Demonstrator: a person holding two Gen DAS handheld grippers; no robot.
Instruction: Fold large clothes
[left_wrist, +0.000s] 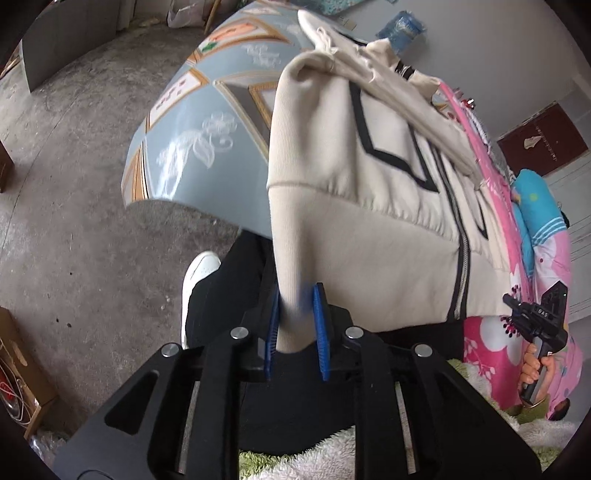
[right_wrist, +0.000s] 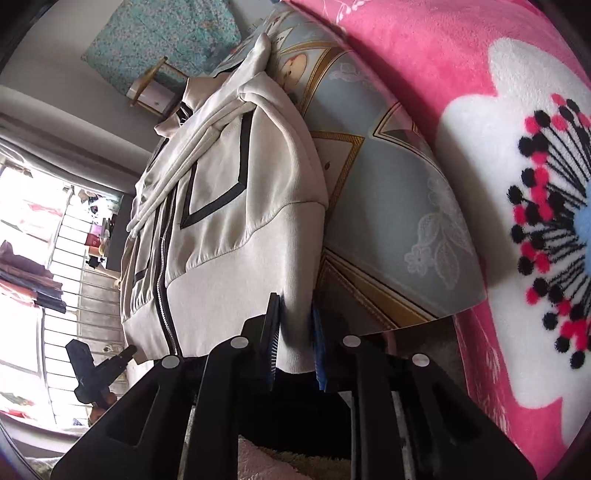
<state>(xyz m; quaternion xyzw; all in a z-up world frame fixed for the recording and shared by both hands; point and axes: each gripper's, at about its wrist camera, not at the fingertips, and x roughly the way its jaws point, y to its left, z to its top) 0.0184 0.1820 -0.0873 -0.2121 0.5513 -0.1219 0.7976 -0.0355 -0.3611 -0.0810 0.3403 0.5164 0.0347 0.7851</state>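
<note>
**Desk:** While the cream zip-up jacket (left_wrist: 369, 206) lies spread on a blue patterned bed sheet (left_wrist: 192, 122), what is each hand doing, left to right?

**Photographer:** On the left, the left tongs (left_wrist: 297, 328) have the hem corner of the jacket between their blue pads (left_wrist: 273, 325). The gap looks slightly loose, and the cloth there is blurred, so I would call it a light hold at best; the pads do appear to touch the ribbed band. Below them a person's dark trousers and a white shoe (left_wrist: 199, 273) stand on the concrete floor (left_wrist: 74, 206). On the right, the right tongs (right_wrist: 295, 332) straddle the other hem corner in the same way, pads at the fabric, not clamped hard. A pink flowered blanket (right_wrist: 498, 184) sits just beside that edge of the sheet.

**Desk:** And the risk?

**Photographer:** Slippage, in my judgement. Both corners hang off the bed edge toward the person, so a weak pinch could let the hem drop to the floor on the left side. If one corner goes before the other, the fold would skew along the zip (right_wrist: 164, 266). The loose drawstrings (right_wrist: 173, 173) near the hood could also bunch inside the fold. On the right, the tongs might snag the blanket.
</note>
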